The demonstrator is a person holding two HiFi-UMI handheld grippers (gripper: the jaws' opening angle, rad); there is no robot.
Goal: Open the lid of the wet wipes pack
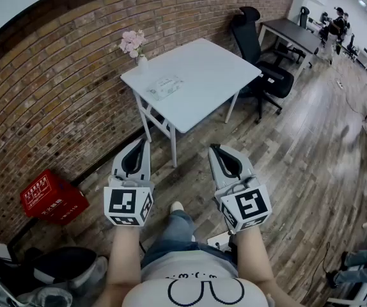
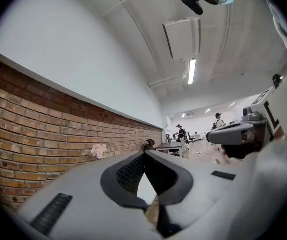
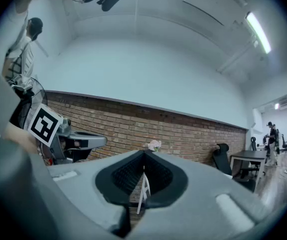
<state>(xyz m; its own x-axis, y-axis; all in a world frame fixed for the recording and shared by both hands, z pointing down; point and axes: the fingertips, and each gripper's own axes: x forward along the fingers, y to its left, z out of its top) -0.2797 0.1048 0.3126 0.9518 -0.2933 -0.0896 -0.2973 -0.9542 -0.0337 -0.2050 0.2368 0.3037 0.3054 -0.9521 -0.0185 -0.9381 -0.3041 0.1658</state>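
The wet wipes pack (image 1: 165,86) lies flat on the white table (image 1: 203,62), near its left side. A small vase of pink flowers (image 1: 133,43) stands at the table's far left corner. Both grippers are held level over the wooden floor, well short of the table. My left gripper (image 1: 143,142) is shut with nothing in it, its jaws meeting at the tips (image 2: 144,154). My right gripper (image 1: 215,148) is shut and empty too (image 3: 144,155). Through its jaws' gap a white table leg (image 3: 143,193) shows. The pack is in neither gripper view.
A brick wall (image 1: 55,88) runs behind the table. A red crate (image 1: 51,197) sits on the floor at the left. A black office chair (image 1: 263,56) stands right of the table, and a dark desk (image 1: 292,34) beyond it. People are at the far right.
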